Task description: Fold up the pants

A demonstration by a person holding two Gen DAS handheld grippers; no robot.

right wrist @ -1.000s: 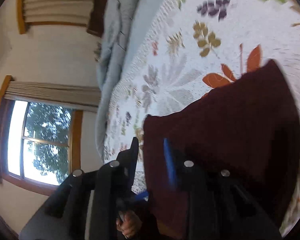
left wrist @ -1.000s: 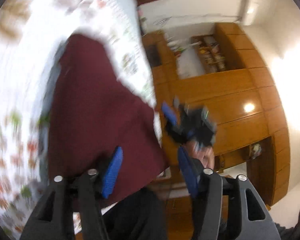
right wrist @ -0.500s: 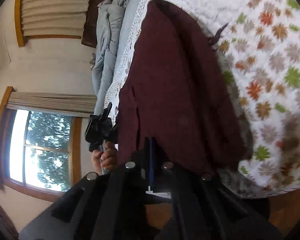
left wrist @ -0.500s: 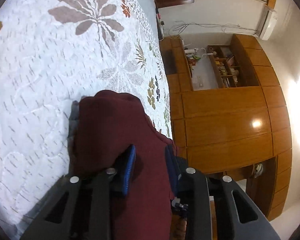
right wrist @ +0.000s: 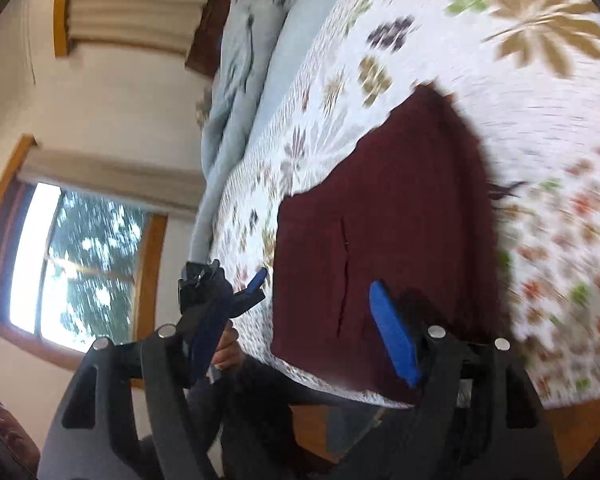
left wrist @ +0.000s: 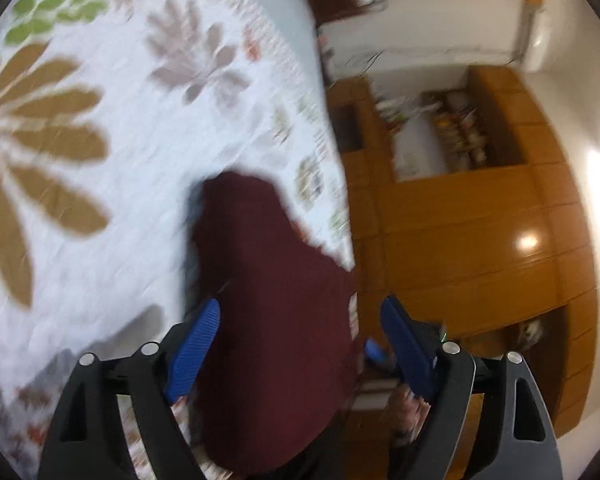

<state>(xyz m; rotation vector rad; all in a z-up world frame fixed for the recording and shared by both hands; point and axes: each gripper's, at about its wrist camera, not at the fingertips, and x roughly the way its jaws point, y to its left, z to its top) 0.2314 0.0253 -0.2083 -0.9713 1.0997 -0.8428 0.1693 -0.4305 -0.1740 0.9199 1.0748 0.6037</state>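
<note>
The dark maroon knit pants (left wrist: 268, 300), folded into a long strip, lie on the bed w/ white quilt printed w/ leaves (left wrist: 100, 160), near its edge. Left hand-held gripper (left wrist: 300, 344) w/ blue ribbed pads is just above the near end of the pants; jaws are opening, wide apart, cloth seen between them but pads do not press it. Right hand-held gripper (right wrist: 304, 332) is also opening, over the same near end; its pads are off the cloth. In right wrist view a hand (right wrist: 226, 350) holds the left gripper beside the bed edge.
</note>
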